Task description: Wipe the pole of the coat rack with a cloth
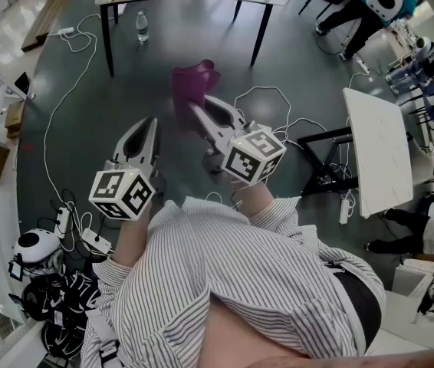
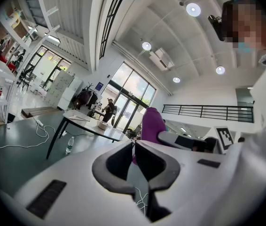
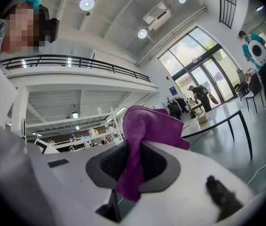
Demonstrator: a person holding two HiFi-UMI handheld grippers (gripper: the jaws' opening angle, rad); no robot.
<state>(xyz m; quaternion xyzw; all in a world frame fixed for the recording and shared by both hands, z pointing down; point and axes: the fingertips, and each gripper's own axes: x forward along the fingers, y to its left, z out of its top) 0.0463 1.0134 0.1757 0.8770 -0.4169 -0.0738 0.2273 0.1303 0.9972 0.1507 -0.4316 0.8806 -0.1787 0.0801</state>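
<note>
Right claw clamped on purple cloth, most of it bunched beyond the tips; left claw closed on nothing, just beside. Coat-rack pole nowhere in view — find it, then drag the loose fold along it.

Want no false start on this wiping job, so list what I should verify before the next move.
1. Cloth clamped in right gripper: ok, pinched between the jaws.
2. Enough cloth past the jaw tips to wipe with: ok, a bunched fold sticks out.
3. Left gripper free: ok, jaws together on nothing.
4. Coat rack pole in sight: not ok, no view clearly shows it.
5. Path to the pole: cannot tell.
</note>
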